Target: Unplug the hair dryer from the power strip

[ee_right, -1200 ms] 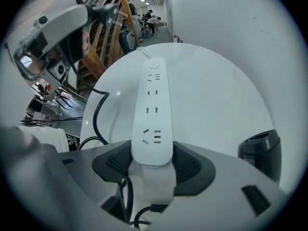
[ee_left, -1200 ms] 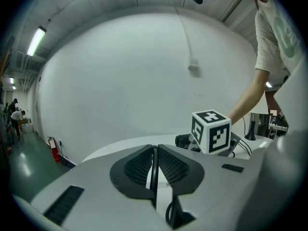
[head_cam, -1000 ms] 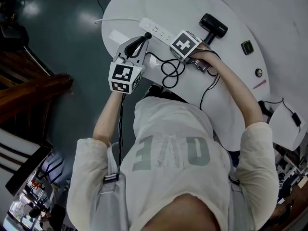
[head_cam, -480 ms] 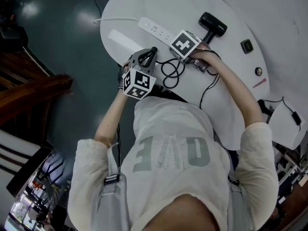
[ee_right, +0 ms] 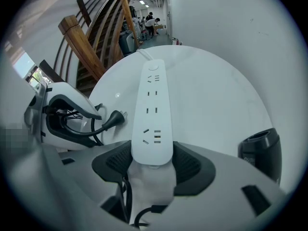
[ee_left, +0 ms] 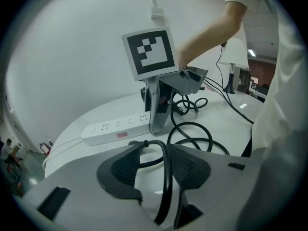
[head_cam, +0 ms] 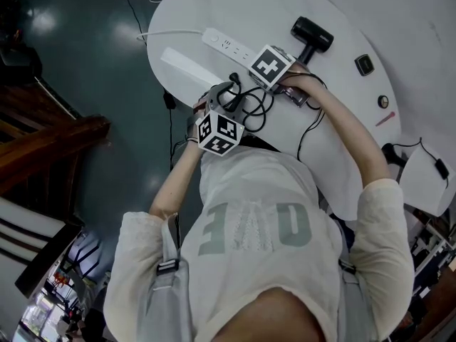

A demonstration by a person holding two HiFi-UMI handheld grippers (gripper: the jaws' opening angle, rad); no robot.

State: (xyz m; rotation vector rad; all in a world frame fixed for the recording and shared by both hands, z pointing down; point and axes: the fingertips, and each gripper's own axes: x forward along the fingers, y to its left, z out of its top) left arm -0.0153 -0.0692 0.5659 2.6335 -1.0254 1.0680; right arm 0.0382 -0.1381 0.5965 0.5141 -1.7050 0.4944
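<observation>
Half the hair dryer (ee_right: 260, 150) seems hidden behind the right gripper (ee_right: 153, 163).

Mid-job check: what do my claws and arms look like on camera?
Left claw and right claw are pale grey shells with dark dimpled pads. Each carries a white cube with black square markers. Short cream T-shirt sleeves, forearms bare. The left claw's jaws have just been opening, with the black cable between them.
</observation>
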